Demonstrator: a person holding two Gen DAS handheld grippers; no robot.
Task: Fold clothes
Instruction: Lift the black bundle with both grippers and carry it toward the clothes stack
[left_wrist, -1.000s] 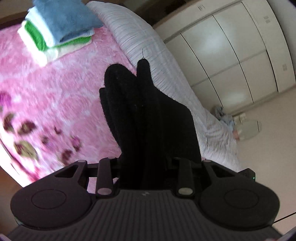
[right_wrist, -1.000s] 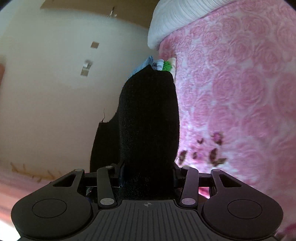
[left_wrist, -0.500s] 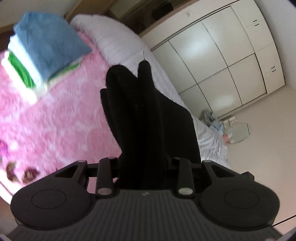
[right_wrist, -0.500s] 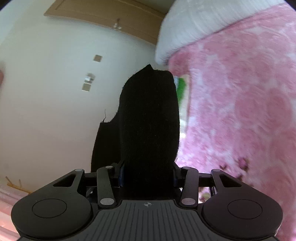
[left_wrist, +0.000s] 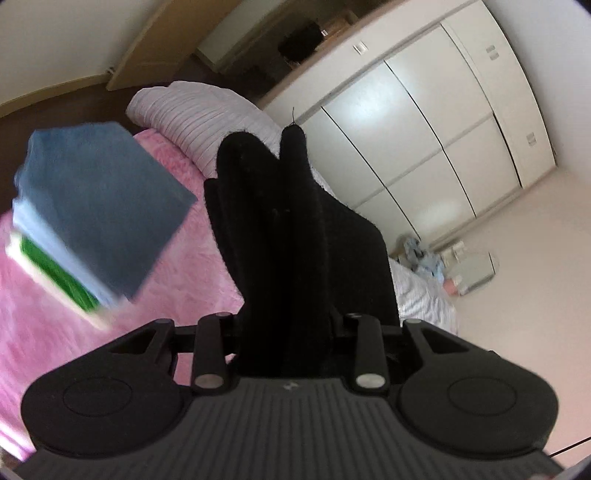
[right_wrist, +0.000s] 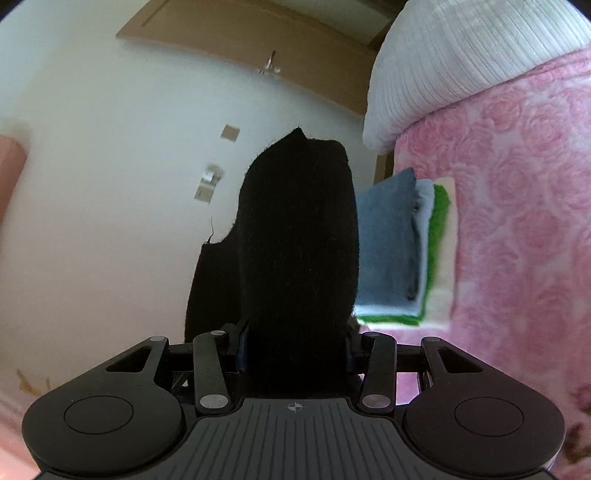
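Left gripper (left_wrist: 291, 332), right gripper (right_wrist: 295, 350): both clamped on black garment (left_wrist: 291, 236). Wardrobe (left_wrist: 424, 122), upper right: left view only. Door (right_wrist: 258, 48), top: right view only.

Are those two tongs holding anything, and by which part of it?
Both tongs, left and right, are shut on a black cloth, each pinching a bunched fold of it. Which edge or corner cannot be told.
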